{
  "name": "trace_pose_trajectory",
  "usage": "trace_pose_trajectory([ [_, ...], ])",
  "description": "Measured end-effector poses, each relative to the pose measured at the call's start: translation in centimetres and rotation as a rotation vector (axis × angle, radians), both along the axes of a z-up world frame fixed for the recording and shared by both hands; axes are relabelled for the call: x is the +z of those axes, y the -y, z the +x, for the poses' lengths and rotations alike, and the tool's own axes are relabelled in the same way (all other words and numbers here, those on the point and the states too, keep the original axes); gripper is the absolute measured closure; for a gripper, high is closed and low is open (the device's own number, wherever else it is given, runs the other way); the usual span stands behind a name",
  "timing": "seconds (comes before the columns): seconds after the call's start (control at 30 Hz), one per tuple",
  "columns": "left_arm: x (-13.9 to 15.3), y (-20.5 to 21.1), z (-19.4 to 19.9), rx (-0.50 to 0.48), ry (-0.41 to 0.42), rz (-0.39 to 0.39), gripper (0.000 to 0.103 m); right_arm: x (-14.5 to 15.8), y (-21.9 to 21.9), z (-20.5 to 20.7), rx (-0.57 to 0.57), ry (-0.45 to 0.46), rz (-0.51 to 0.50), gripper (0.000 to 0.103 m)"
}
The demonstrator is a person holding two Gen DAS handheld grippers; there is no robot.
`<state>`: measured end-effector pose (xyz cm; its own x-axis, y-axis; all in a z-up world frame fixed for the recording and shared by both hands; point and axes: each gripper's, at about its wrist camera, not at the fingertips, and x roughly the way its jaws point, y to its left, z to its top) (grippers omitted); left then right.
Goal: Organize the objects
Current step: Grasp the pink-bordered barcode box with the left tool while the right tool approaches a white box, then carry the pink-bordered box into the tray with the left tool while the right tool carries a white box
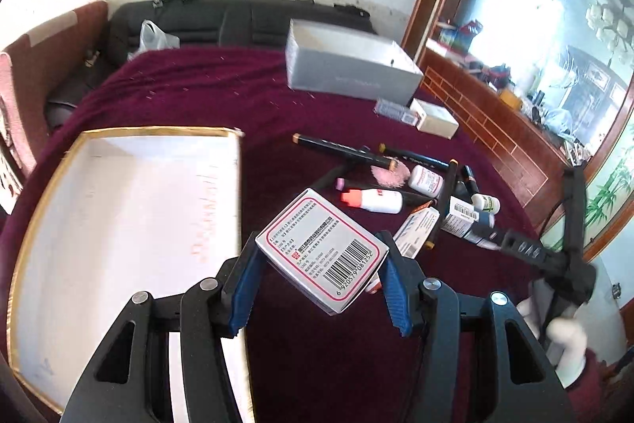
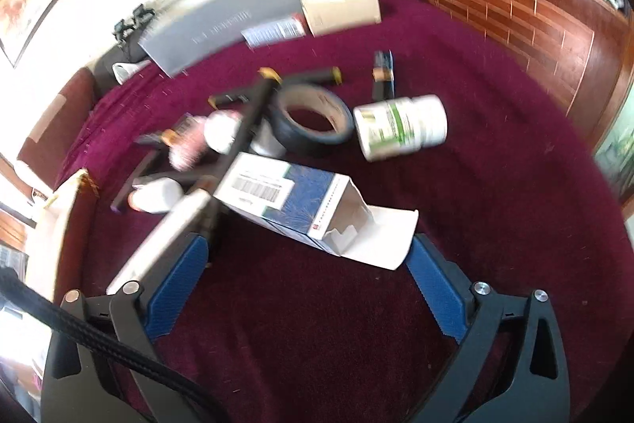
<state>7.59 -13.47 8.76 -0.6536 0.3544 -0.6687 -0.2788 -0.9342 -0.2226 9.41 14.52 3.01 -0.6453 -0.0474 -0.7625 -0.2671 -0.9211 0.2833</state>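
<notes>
A maroon cloth (image 1: pixel 190 94) covers a table. On its left lies a shallow white tray with a gold rim (image 1: pixel 119 217), with nothing visible in it. Farther back stands a grey box (image 1: pixel 348 66); its inside is hidden.

The left gripper (image 1: pixel 317 260) clamps a small white carton with a red border and barcode (image 1: pixel 321 248) between its blue pads, tilted and lifted off the cloth, just right of the tray.

The right gripper (image 2: pixel 305 264) stands wide apart, holding nothing. An opened blue-and-white carton (image 2: pixel 301 205) lies on the cloth just ahead of its jaws, flap hanging out and nothing visible inside.

Only the right wrist view shows a roll of tape (image 2: pixel 313 119) and a white pill bottle (image 2: pixel 400 127) lying near together. The left wrist view shows black pens (image 1: pixel 344 151) and a glue bottle (image 1: pixel 372 200).
</notes>
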Motion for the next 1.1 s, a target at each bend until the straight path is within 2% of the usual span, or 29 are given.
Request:
trace_pose_trajectory([
  [0.13,-0.1,1.4,0.9,0.006,-0.002,0.041,0.053,3.8,1.5,0.3,0.003,-0.084,0.091,0.002],
  [0.23,-0.3,2.4,1.5,0.012,-0.014,0.055,0.053,5.1,2.4,-0.8,0.006,-0.069,0.127,0.002],
  [0.37,-0.4,3.9,1.8,0.022,-0.026,0.066,0.053,5.7,2.6,-0.3,-0.117,-0.030,0.177,0.002],
  [0.43,-0.5,4.6,1.8,0.023,-0.031,0.072,0.053,5.0,2.8,0.2,-0.122,-0.001,0.136,0.002],
  [0.5,-0.6,5.0,1.9,0.026,-0.037,0.073,0.053,3.9,4.1,0.0,-0.023,0.022,0.011,0.004],
  [0.57,-0.8,5.4,1.8,0.025,-0.038,0.080,0.053,2.5,5.6,-0.8,0.085,0.064,-0.136,0.023],
  [0.63,-0.9,6.0,1.8,0.026,-0.039,0.090,0.053,1.3,6.7,-1.8,0.140,0.093,-0.257,0.036],
  [0.67,-0.9,6.3,2.0,0.030,-0.042,0.091,0.053,0.6,7.1,-2.3,0.146,0.113,-0.294,0.037],
  [0.8,-1.1,7.9,2.2,0.056,-0.050,0.094,0.053,-0.6,8.3,-3.8,0.107,0.160,-0.237,0.041],
  [0.9,-1.7,8.6,2.0,0.070,-0.036,0.100,0.053,-0.5,9.1,-4.7,0.072,0.153,-0.156,0.051],
  [0.97,-2.1,8.9,1.9,0.074,-0.024,0.102,0.053,-0.6,9.9,-5.3,0.057,0.156,-0.092,0.066],
  [1.0,-2.2,9.0,1.9,0.077,-0.020,0.100,0.053,-0.7,10.3,-5.5,0.056,0.160,-0.073,0.068],
  [1.1,-2.0,9.3,2.3,0.087,-0.025,0.095,0.053,-0.8,10.3,-5.5,0.070,0.150,-0.084,0.076],
])
